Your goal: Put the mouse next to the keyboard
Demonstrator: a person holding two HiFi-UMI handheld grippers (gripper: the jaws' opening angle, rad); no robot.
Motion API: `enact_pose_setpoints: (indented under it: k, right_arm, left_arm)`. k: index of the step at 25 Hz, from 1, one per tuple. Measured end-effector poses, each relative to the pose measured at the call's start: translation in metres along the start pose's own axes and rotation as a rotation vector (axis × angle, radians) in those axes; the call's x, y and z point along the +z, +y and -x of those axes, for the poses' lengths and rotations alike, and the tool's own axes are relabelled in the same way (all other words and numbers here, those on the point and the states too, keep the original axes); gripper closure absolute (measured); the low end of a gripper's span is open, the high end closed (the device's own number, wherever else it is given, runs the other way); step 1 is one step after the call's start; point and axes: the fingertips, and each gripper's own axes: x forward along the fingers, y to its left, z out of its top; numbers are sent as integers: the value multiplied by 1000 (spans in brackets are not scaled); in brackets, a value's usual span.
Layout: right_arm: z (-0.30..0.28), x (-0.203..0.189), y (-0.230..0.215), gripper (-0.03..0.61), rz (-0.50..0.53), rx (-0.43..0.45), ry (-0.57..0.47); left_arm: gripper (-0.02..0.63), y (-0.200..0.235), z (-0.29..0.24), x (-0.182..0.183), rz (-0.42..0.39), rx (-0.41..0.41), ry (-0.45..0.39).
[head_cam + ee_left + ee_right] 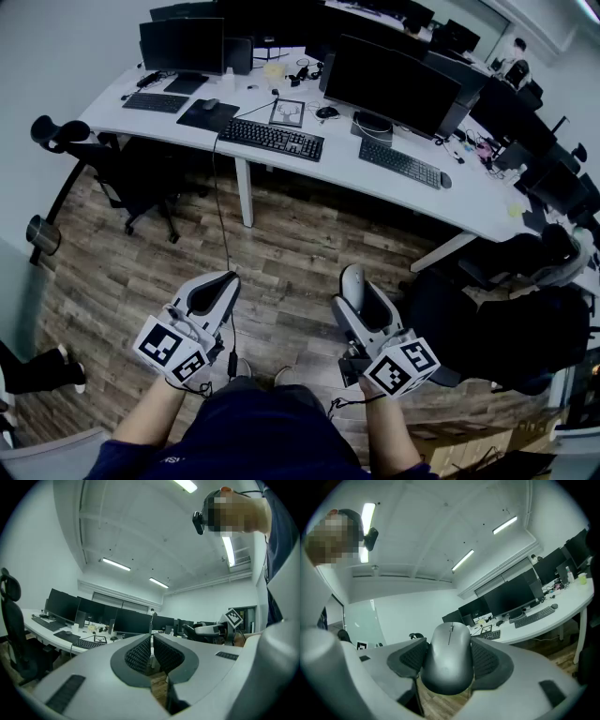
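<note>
A grey mouse (pixel 449 656) sits between the jaws of my right gripper (pixel 449 658), which is shut on it; in the head view the mouse (pixel 352 284) pokes out past the right gripper (pixel 361 309) above the wooden floor. My left gripper (pixel 211 298) is shut with nothing in it, its pads (pixel 140 654) pressed together. Both grippers are held level, well short of the white desk (pixel 281 159). A black keyboard (pixel 270 138) lies on the desk's middle, and a second keyboard (pixel 400 163) lies to its right under a large monitor (pixel 389 84).
Another mouse (pixel 326 112) and a small framed tablet (pixel 287 112) lie behind the middle keyboard. A third keyboard (pixel 155 102) and mousepad (pixel 208 114) are at the left. Black office chairs (pixel 131 173) stand left and right of me. A cable (pixel 223 225) hangs from the desk.
</note>
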Motion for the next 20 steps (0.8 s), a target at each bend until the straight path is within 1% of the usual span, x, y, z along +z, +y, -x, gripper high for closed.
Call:
enact_pose_setpoints:
  k: [12,20]
  right_arm:
    - [18,-1,-7,275,-6,-9,-3]
    - [23,-9,-12,275,-14,-7,13]
  left_arm:
    - [572,-18,1,-4,4,5,-2]
    - [572,-26,2,-12,10,16,8]
